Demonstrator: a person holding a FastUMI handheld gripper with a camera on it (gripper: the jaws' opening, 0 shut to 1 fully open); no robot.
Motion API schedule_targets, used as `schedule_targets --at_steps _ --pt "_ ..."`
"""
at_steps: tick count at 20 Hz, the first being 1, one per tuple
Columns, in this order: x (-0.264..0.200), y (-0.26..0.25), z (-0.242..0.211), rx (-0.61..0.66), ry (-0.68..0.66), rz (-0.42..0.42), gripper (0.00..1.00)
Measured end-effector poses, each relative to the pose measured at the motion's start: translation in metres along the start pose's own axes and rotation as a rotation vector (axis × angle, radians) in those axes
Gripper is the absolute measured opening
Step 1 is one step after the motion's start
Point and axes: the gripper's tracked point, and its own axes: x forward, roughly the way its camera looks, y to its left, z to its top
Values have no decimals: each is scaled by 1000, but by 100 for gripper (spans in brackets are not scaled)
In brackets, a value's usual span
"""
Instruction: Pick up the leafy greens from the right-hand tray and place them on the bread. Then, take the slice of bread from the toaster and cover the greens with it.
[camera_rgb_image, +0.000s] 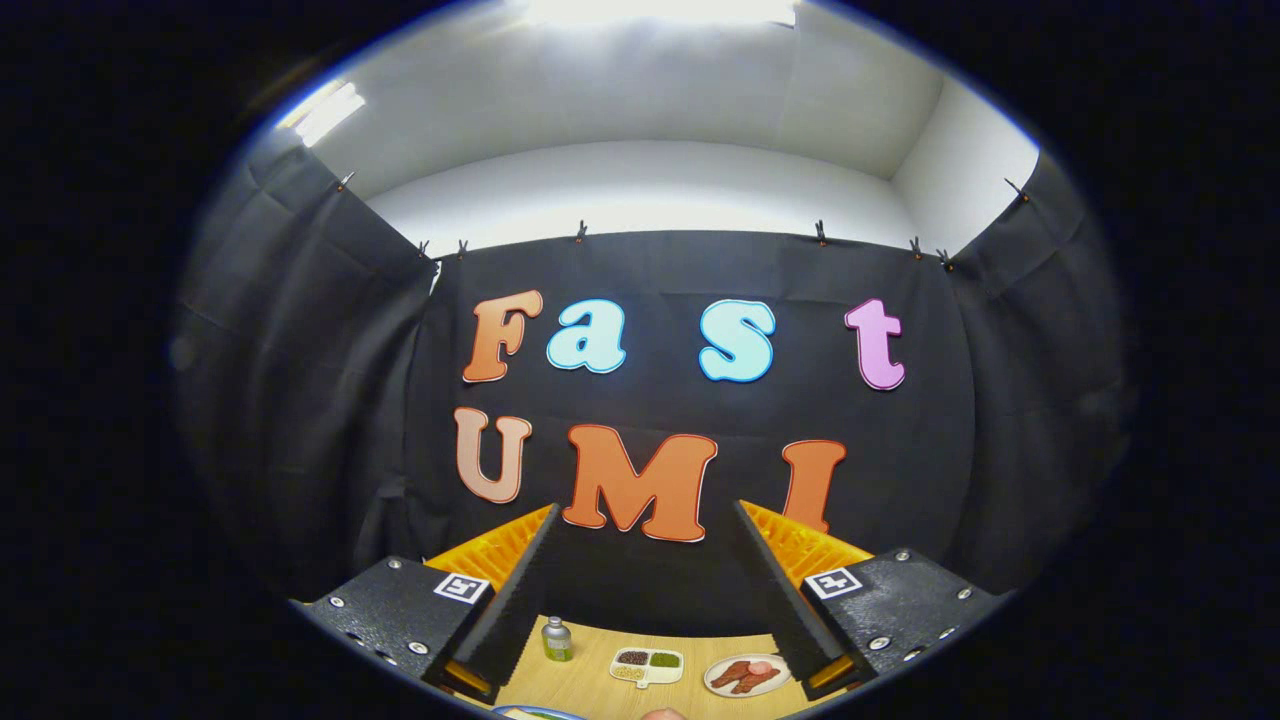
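My gripper (645, 508) is open, its two fingers spread wide and raised toward the booth's back wall, with nothing between them. Low between the fingers lies a strip of the wooden table (590, 685). On it sits a small white divided tray (647, 665) with dark, green and pale portions in its compartments. To the right of that tray is a white plate (746, 676) carrying reddish-brown pieces, close to my right finger (790, 610). All of these lie well below and beyond the fingertips.
A small bottle (557, 640) with a grey cap stands on the table left of the divided tray, near my left finger (510, 610). A blue plate rim (535, 712) shows at the table's near edge. Black cloth walls close the booth behind and on both sides.
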Motion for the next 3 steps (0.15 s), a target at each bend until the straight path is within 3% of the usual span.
schedule_targets --at_steps 3 --pt "1 0 1 -33 -14 -12 99"
